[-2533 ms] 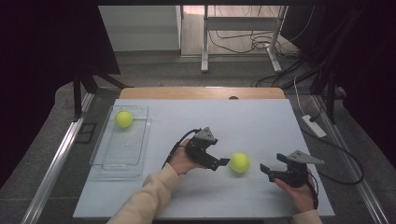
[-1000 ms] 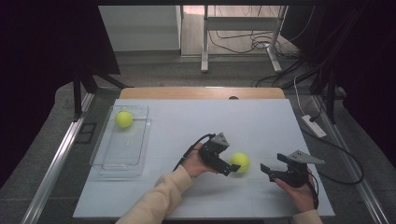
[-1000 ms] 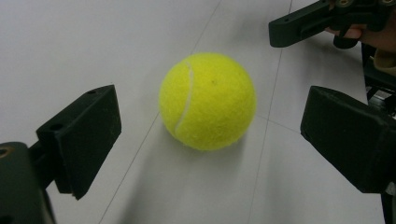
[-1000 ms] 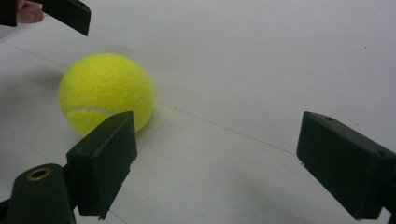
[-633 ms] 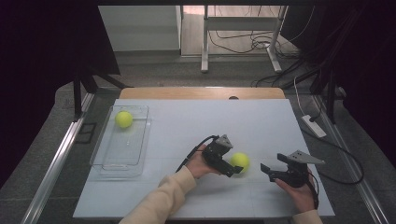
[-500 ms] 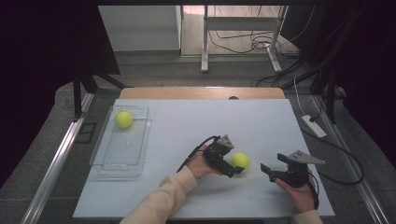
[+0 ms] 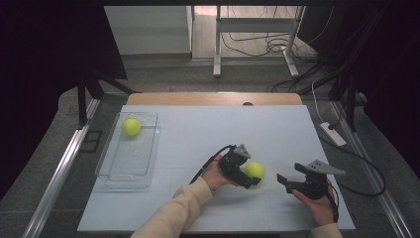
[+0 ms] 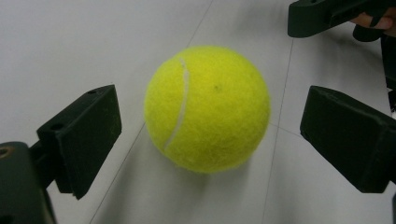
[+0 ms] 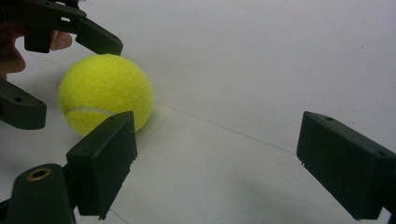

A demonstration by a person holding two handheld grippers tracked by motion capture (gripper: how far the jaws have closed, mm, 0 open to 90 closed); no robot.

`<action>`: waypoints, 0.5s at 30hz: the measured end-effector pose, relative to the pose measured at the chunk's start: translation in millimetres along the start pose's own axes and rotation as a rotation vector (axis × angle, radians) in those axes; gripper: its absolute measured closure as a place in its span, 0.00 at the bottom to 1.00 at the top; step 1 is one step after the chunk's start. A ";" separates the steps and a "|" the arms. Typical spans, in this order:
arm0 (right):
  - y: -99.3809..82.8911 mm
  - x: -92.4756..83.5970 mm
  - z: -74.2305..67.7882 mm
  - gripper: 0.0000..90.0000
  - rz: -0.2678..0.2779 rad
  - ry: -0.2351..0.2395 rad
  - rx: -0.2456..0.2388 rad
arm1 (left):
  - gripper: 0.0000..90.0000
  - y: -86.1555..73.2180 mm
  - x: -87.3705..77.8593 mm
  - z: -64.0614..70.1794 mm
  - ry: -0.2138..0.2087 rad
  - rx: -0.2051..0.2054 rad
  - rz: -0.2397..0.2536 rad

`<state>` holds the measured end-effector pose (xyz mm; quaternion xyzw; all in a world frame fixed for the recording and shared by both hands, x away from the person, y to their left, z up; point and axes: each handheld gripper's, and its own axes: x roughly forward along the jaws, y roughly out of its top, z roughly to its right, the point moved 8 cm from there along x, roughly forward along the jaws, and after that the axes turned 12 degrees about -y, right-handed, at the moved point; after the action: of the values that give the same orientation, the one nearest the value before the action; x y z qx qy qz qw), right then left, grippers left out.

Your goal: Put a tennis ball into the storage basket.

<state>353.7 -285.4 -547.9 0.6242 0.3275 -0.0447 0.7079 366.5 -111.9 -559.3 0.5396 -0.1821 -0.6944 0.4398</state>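
The tennis ball (image 7: 254, 170) lies on the white table (image 7: 208, 134), right of centre, between the two grippers and well apart from the clear plastic tray (image 7: 128, 150) at the left, where a second tennis ball (image 7: 131, 126) already sits in the far end. Over the last couple of seconds the left gripper (image 7: 246, 174) has slid rightward across the table to the ball, and its jaws now straddle it: in the left gripper view the ball (image 8: 207, 108) sits squarely between the two black pads, which stand spread with a visible gap on either side, so nothing is clamped yet. That approach looks finished, and closing on the ball seems the step at hand, probably to carry it to the tray. The right gripper (image 7: 289, 182) has stayed parked just to the ball's right, jaws wide apart and holding nothing, pointed toward the ball (image 9: 106, 92).
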 end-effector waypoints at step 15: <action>-0.1 -0.5 1.4 0.14 0.001 -0.005 0.003 | 0.29 -2.1 9.7 -2.0 -0.002 -0.009 -0.012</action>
<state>353.9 -286.9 -547.7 0.6252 0.3252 -0.0463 0.7080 367.2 -118.2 -567.2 0.5380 -0.1764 -0.6984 0.4379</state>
